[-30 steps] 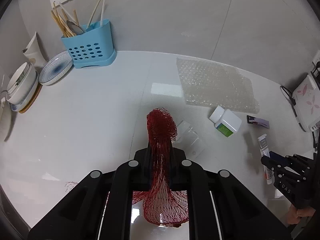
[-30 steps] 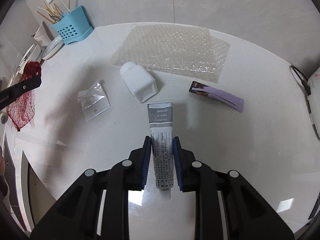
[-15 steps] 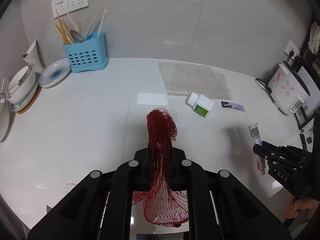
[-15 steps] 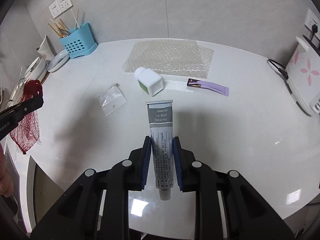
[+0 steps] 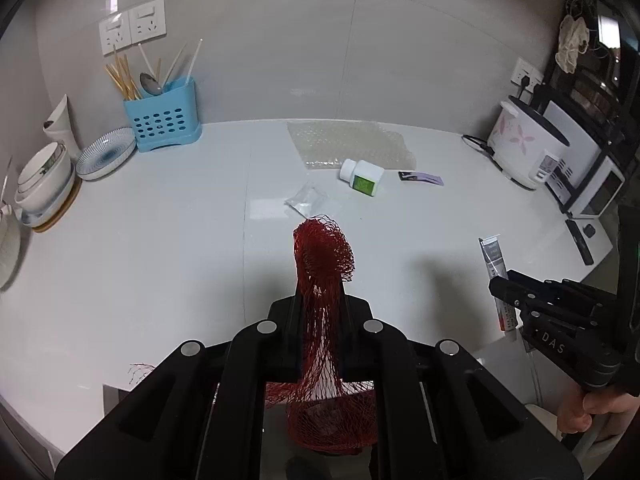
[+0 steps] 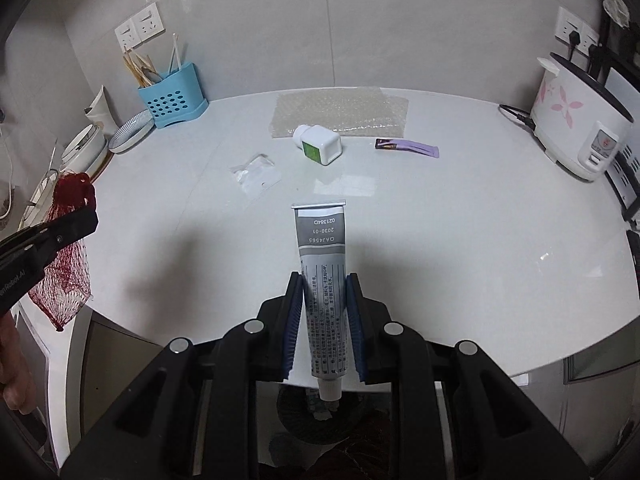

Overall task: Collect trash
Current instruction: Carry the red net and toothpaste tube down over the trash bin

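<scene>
A: Containers first. What is standing on the counter point(image 6: 440, 240)?

B: Blue perforated caddy point(image 5: 163, 120) against the back wall, holding chopsticks and a spoon, upright. Left of it a patterned plate point(image 5: 105, 153) leaning on stacked white bowls point(image 5: 44, 182). Far right, a white rice cooker point(image 6: 580, 128) with pink flowers, lid down; contents unseen.

A: Loose items?

B: Sheet of bubble wrap point(image 6: 340, 114) near the back wall. White pill bottle point(image 6: 320, 144) on its side at the wrap's front edge, green label, text too small. Purple sachet point(image 6: 408, 146) to its right, small clear plastic bag point(image 6: 256, 174) to its left.

A: Any legible writing?

B: On the grey tube point(image 6: 322, 264): "QA34565", "2030-01", "021384D", read upside down. The fine print is illegible. The other tool's body shows "DAS" in the left wrist view.

A: Jaws?

B: Right gripper point(image 6: 323, 312): blue pads clamped on the tube's lower half, crimped end forward, cap toward the camera, held above the counter's near edge. Left gripper point(image 5: 320, 320): clenched tight on a red mesh net bag point(image 5: 323, 252), the net bunched above the fingers and hanging below them, off the surface.
</scene>
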`<state>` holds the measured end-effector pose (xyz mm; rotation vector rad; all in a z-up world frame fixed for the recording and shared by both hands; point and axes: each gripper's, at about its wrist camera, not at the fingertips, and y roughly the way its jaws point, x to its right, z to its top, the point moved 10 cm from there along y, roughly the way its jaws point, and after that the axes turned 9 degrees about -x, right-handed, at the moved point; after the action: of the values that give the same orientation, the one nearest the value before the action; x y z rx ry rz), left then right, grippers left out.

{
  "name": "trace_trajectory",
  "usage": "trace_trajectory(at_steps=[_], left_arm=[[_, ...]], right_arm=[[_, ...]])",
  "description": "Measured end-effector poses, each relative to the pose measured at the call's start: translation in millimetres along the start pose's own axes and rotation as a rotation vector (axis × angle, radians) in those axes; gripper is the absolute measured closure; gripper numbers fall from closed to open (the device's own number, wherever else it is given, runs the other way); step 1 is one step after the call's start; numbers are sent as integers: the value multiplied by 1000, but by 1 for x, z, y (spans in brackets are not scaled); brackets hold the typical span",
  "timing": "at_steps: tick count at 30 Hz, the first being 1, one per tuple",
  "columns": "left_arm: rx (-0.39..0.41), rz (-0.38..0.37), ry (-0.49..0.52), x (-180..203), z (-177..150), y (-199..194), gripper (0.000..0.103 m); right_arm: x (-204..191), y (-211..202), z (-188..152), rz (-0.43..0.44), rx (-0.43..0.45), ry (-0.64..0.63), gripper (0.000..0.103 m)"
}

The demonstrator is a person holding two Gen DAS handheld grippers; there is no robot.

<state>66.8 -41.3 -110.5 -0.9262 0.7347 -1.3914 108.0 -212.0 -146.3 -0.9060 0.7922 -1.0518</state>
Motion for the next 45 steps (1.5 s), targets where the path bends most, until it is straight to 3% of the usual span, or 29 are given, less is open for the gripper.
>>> trace_trajectory(at_steps=[10, 21, 33, 45], left_arm=[[-38, -64, 98, 15, -85, -23, 93], [-146, -133, 146, 42, -175, 16, 93], [-276, -121, 82, 44, -235, 106, 93], [-373, -111, 36, 57, -302, 245, 93]], right_arm=[[-35, -26, -96, 11, -16, 39, 82], [-38, 4, -179, 17, -134, 24, 82], [-1, 74, -216, 35, -232, 12, 82], [31, 199, -270, 67, -344, -31, 82]])
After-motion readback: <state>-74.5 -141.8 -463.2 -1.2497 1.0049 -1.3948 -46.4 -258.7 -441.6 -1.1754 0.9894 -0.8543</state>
